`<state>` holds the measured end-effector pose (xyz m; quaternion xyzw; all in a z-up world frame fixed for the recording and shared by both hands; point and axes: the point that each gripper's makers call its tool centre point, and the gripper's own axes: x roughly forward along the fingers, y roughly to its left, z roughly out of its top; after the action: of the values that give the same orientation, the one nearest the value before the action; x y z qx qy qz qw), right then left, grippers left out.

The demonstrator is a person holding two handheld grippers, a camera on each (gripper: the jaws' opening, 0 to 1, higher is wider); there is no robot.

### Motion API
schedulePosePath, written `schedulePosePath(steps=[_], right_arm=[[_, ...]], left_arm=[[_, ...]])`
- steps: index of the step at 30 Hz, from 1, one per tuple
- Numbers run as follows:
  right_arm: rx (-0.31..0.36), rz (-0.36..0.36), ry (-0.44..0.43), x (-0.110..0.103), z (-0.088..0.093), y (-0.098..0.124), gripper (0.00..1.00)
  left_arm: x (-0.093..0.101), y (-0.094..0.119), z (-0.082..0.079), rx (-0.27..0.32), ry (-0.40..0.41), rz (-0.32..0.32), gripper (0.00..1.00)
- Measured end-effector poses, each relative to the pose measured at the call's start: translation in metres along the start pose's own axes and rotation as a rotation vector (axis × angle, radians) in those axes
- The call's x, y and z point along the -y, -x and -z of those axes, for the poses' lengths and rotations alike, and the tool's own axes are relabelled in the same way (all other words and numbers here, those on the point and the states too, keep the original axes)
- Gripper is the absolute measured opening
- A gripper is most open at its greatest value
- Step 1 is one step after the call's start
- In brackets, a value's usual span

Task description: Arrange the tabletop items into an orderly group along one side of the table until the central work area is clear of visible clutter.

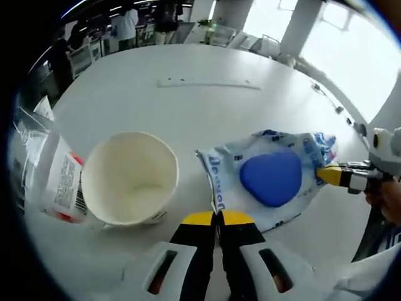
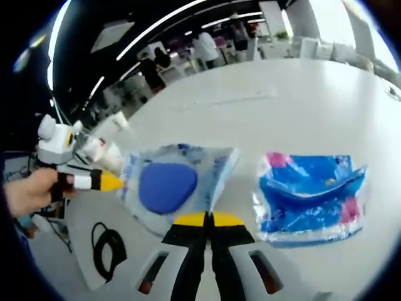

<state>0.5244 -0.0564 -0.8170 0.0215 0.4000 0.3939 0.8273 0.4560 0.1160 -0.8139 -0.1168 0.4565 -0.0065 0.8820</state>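
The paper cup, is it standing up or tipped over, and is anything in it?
Upright and empty: the paper cup shows its open mouth and bare inside.

The paper cup [image 1: 130, 178] is creamy white, and at its 3 o'clock the clear packet [image 1: 269, 179] has blue letters and a big blue blob. The other packet [image 2: 310, 195] is blue with pink spots. The table [image 2: 294, 106] is white.
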Motion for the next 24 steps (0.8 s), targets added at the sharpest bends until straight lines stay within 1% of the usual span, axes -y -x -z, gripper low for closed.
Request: schedulePosePath(steps=[3, 5, 7, 12, 15, 18, 22, 24], right_arm=[[-0.006, 0.005, 0.005, 0.0007, 0.0009, -0.0012, 0.00], [-0.014, 0.009, 0.036, 0.0013, 0.0023, -0.0015, 0.00], [-0.012, 0.010, 0.038, 0.0017, 0.0015, -0.0019, 0.00], [-0.012, 0.014, 0.084, 0.0020, -0.0014, -0.0038, 0.00], [-0.012, 0.014, 0.086, 0.0030, -0.0021, -0.0055, 0.00], [-0.010, 0.017, 0.095, 0.0035, -0.0032, -0.0066, 0.00], [-0.006, 0.018, 0.095, 0.0036, -0.0042, -0.0080, 0.00], [-0.010, 0.018, 0.115, 0.0037, -0.0038, -0.0082, 0.00]], left_arm=[[0.0000, -0.0013, 0.0002, -0.005, 0.001, 0.001, 0.00], [-0.0006, -0.0023, 0.0000, -0.008, -0.006, 0.001, 0.00], [-0.0006, -0.0019, 0.0000, -0.008, -0.011, 0.000, 0.00], [-0.0007, -0.0038, 0.0002, -0.006, -0.005, -0.010, 0.00], [-0.0016, -0.0052, 0.0025, -0.018, 0.001, -0.012, 0.00], [-0.0047, -0.0062, 0.0001, -0.010, 0.023, -0.012, 0.00], [-0.0042, -0.0064, -0.0002, -0.009, 0.019, -0.020, 0.00], [-0.0042, -0.0065, 0.0008, -0.016, 0.021, -0.023, 0.00]])
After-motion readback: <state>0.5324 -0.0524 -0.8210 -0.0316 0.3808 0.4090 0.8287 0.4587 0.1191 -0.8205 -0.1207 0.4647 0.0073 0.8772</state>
